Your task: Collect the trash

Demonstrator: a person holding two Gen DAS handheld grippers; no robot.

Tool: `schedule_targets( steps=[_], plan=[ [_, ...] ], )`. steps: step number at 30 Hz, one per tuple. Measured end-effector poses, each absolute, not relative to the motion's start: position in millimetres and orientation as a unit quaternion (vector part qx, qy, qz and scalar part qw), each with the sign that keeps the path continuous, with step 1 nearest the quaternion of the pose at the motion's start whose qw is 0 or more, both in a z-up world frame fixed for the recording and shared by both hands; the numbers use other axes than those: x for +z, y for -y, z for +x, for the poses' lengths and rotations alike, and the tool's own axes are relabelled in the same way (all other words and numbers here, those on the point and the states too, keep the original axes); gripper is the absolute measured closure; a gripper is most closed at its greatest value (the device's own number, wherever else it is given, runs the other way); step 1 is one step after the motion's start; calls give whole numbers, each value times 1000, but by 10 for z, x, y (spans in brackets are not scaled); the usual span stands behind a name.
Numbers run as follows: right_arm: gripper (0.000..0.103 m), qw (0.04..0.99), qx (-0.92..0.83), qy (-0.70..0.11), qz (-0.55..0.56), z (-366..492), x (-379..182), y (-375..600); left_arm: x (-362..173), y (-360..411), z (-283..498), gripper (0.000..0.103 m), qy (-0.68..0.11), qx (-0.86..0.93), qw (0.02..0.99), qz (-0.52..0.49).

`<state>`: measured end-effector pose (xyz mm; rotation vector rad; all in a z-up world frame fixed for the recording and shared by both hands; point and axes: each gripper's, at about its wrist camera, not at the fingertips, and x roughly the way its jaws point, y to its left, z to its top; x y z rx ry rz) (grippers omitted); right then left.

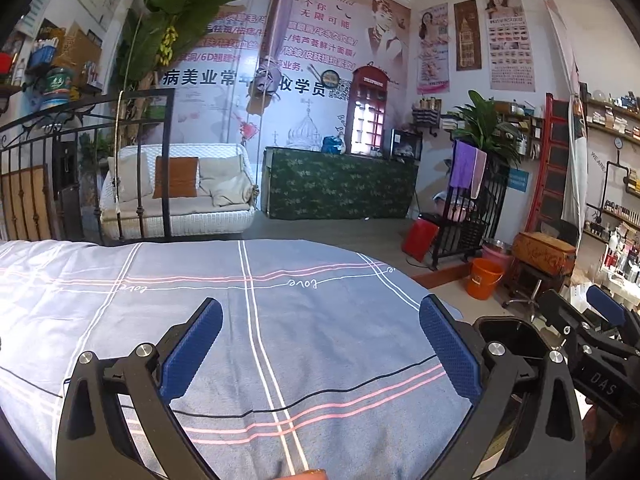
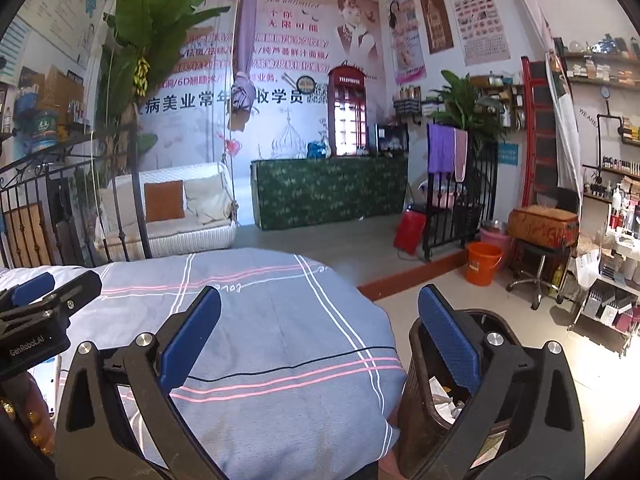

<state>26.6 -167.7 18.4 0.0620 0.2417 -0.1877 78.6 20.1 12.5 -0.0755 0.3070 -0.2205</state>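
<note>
Careful: both your left tongs and right tongs gape apart, holding nothing, above the bed. Crumpled paper trash sits in the dark bin just beside the bed's corner; swing low and you could knock it over. Cluttered salon beyond.

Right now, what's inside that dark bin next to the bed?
The dark bin holds crumpled white paper scraps near its top. The right gripper, open, hangs in front and covers much of the opening, so whatever lies deeper cannot be seen.
</note>
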Motion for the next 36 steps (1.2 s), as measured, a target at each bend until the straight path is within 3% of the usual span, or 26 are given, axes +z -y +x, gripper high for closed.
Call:
schedule_targets(
  steps=[36],
  plan=[
    [6, 988, -100, -112, 43, -41, 209, 1682, 202, -192, 469, 6, -124, -105, 986, -24]
  ],
)
